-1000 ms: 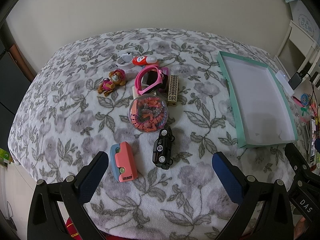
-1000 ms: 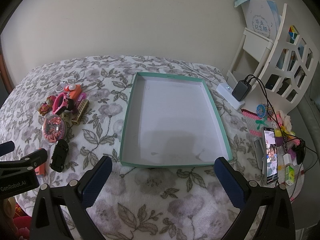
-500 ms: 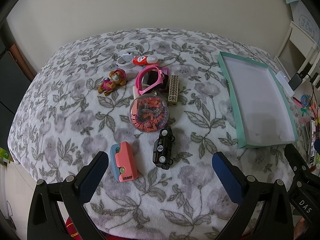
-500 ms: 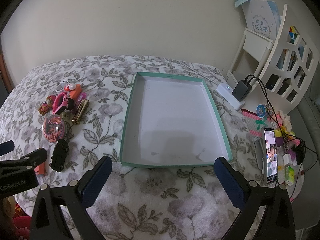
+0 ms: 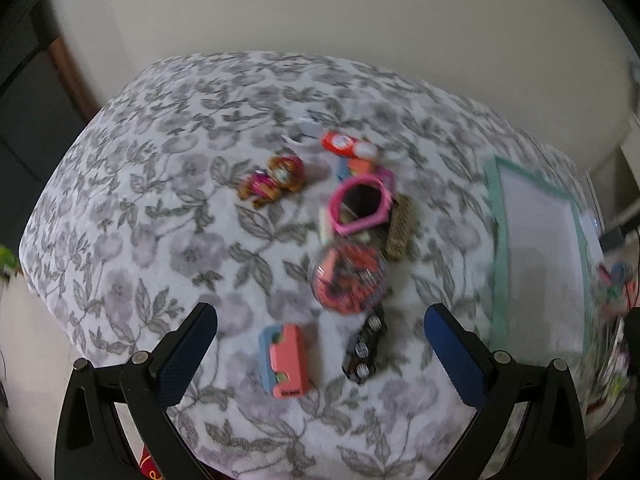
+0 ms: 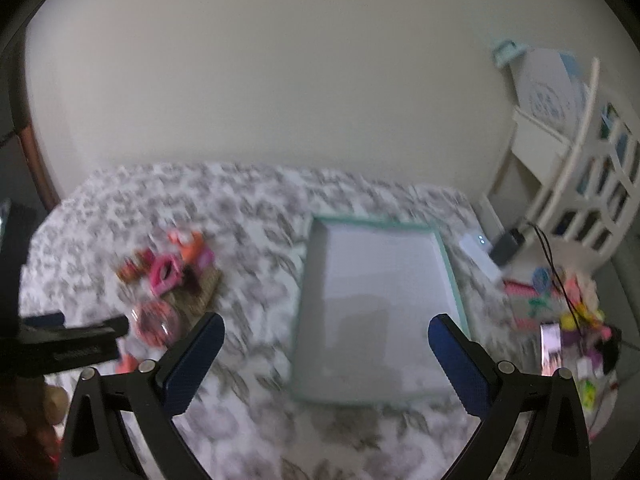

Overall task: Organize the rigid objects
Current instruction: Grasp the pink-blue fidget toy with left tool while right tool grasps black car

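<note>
Both claws gape wide and hold nothing, the left claw point(image 5: 320, 334) above a pink case point(image 5: 287, 360) and black toy car point(image 5: 365, 350) on the floral-covered table point(image 5: 132, 220), the right claw point(image 6: 326, 340) before an empty teal-rimmed tray point(image 6: 454, 280), toys clustered just beyond.

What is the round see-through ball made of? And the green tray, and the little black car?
Round ball: looks like clear, glossy plastic, since pink bits show through it. Green tray: probably matte cardboard, with thin flat walls. Black car: hard and shiny, plastic or metal; too blurry to tell.
</note>
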Demonstrator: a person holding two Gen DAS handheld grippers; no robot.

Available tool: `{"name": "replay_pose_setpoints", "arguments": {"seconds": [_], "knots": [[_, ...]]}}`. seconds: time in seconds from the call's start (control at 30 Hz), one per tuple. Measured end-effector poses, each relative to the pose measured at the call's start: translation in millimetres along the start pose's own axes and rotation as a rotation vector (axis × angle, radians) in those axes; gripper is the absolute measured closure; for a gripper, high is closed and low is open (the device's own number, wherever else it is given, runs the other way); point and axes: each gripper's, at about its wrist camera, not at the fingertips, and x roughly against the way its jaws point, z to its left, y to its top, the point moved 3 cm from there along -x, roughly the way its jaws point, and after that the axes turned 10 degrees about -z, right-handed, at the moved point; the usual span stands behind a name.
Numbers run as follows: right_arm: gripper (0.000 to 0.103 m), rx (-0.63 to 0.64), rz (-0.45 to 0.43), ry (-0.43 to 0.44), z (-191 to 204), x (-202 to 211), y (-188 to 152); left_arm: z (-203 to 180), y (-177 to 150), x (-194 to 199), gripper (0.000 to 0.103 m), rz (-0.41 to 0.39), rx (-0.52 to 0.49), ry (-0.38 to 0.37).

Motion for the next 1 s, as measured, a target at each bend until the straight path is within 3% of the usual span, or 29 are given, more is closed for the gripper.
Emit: {"name": "replay_pose_setpoints", "arguments": {"seconds": [0.13, 0.33, 0.47, 1.0], "knots": [[0.0, -0.02, 0.009, 0.058, 23, -20, 20, 16, 12, -14, 0.0, 0.009, 0.054, 0.04], [0.001, -0.019, 0.108, 0.108, 56, -63, 12, 43, 5, -45, 0.0, 0.076, 0.112, 0.086], [0.005, -0.005, 0.178, 0.144, 79, -87, -5, 60, -7, -57, 0.0, 0.112, 0.138, 0.119], [0.015, 0.023, 0.436, 0.334, 146, -118, -92, 78, -39, -86, 0.0, 0.247, 0.223, 0.094]]}}
